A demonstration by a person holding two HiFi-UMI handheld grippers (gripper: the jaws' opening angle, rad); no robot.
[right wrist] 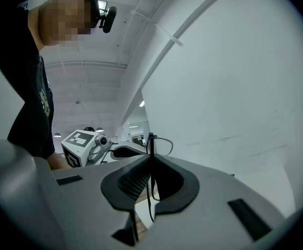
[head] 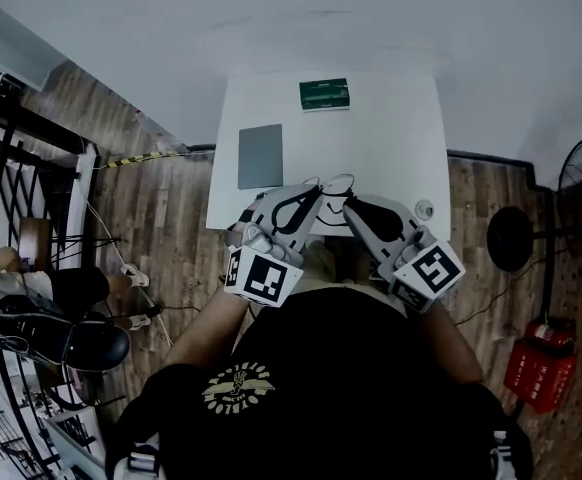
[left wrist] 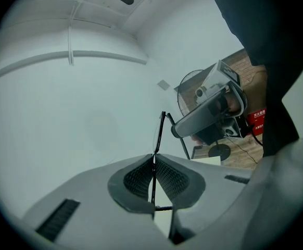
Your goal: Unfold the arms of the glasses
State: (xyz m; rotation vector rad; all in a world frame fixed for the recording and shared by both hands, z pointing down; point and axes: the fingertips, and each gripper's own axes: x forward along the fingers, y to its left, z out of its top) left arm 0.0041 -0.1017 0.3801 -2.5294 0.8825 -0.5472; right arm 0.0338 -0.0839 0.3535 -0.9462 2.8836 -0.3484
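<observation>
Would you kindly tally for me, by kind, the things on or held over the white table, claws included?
glasses: 1, gripped by both claws
claws: 2, the left claw and the right claw
green box: 1
grey pad: 1
small round white thing: 1
Total: 6

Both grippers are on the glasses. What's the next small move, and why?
Probably swing the right gripper slowly outward, away from the left gripper, while the left holds steady. Both are shut on thin parts of the glasses, held up over the table. The arms don't look fully open, though which part each gripper holds is hard to tell.
</observation>
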